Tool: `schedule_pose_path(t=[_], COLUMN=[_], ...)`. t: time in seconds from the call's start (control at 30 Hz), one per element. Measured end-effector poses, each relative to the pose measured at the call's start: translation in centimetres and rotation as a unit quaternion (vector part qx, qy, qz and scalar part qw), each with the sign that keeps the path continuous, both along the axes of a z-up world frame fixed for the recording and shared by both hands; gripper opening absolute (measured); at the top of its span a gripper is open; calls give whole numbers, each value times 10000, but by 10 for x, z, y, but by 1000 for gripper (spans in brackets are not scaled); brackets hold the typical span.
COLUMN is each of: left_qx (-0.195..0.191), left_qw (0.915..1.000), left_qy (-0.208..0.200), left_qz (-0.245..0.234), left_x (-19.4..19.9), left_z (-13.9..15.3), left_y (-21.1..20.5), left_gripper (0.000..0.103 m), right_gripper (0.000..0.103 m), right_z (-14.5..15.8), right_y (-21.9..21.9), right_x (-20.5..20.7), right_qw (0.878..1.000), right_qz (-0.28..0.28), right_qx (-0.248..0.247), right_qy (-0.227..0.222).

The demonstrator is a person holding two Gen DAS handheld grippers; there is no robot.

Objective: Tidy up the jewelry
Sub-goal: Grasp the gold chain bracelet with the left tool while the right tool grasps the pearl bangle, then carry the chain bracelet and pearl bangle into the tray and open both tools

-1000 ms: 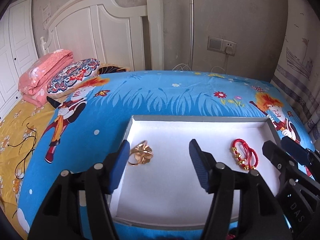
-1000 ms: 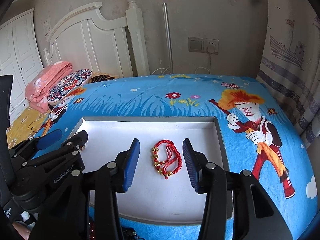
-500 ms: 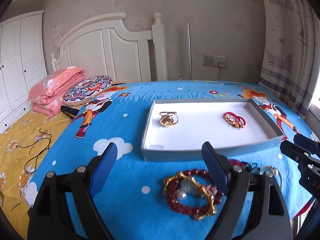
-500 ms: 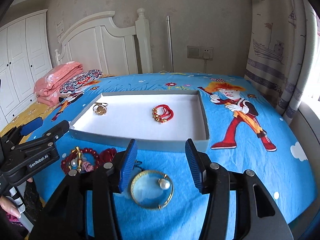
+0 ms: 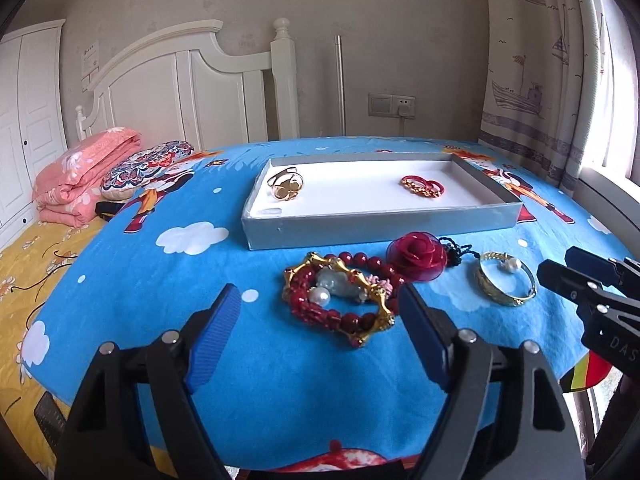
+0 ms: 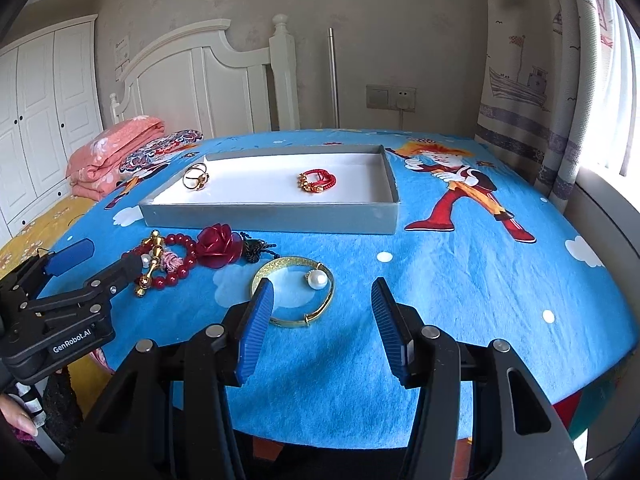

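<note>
grippers angle downward over the near edge of a blue cartoon bedspread (image 6: 460, 280), side by side, both aimed toward the grey tray (image 5: 380, 226) that serves as the landmark here. left gripper (image 5: 320, 320) hovers in front of the tray's near wall; its blue pads stand wide apart and are closing in at this moment, with nothing pressed between them. just ahead of its fingertips, between them and the tray wall, lies a red bead bracelet (image 5: 340, 296) tangled with a gold link chain and a pearl. right gripper (image 6: 322, 320) hovers in front of the tray's near right part, pads apart and gripping nothing; the gold bangle with a pearl (image 6: 294, 294) lies flat on the spread just ahead of its left pad, not touched as far as the view shows. a red fabric rose (image 5: 418, 256) with a dark tassel lies between the bead bracelet and the bangle, close to the tray's near wall. inside the tray, on its white floor, a gold clover ring (image 5: 286, 188) sits at the far left corner and a red cord bracelet with gold beads (image 5: 422, 186) sits toward the far right, well apart from each other. in the right wrist view a person's fingers (image 6: 18, 420) show at the lower left, on the left tool's handle. beyond the tray stands a white headboard (image 5: 192, 92).
</note>
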State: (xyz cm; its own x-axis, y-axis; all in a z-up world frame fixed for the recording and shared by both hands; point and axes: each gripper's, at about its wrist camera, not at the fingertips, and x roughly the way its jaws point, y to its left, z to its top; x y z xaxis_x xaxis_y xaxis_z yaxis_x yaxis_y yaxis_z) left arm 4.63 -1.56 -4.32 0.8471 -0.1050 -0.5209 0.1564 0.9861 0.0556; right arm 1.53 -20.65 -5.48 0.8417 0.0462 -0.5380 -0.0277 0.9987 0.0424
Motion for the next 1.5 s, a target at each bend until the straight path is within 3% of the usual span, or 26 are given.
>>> schedule_pose_path(t=[0.37, 0.5, 0.53, 0.57, 0.67, 0.87, 1.07, 1.13, 1.23, 1.3, 1.5], left_qx=[128, 97, 67, 58, -2, -281, -521, -516, -511, -515, -529], left_qw=[9999, 9999, 9998, 9998, 9996, 9992, 9984, 9984, 9984, 9984, 9977], left_qy=[-4, 83, 81, 77, 119, -30, -162, -205, -221, -223, -406], left_qz=[-64, -104, -152, -192, -275, -282, -171, -144, -136, -116, -71], left_x=[17, 21, 21, 20, 20, 13, 6, 4, 4, 5, 4], left_z=[-8, -15, -15, -15, -16, -7, 7, 10, 10, 11, 23], left_y=[-20, -23, -23, -23, -21, -5, 14, 17, 18, 20, 26], left_gripper=[53, 50, 43, 29, 10, 9, 9, 9, 9, 9, 9], right_gripper=[50, 50, 50, 52, 53, 53, 51, 38, 16, 6, 6], right_z=[-1, -3, -4, -4, -4, -1, -13, -20, -22, -22, -9], right_y=[6, 7, 8, 8, 9, 29, 43, 46, 49, 51, 42], right_x=[0, 2, 2, 3, 5, 7, 25, 31, 31, 30, 24], right_qw=[10000, 9999, 9999, 10000, 9999, 9986, 9969, 9960, 9950, 9944, 9963], right_qz=[27, 33, 28, 23, 65, 435, 560, 587, 747, 791, 667], right_qx=[-88, -112, -101, -84, -89, -287, -509, -557, -590, -648, -523], right_qy=[-18, 9, 25, 43, 34, -72, 207, 380, 318, 272, -108])
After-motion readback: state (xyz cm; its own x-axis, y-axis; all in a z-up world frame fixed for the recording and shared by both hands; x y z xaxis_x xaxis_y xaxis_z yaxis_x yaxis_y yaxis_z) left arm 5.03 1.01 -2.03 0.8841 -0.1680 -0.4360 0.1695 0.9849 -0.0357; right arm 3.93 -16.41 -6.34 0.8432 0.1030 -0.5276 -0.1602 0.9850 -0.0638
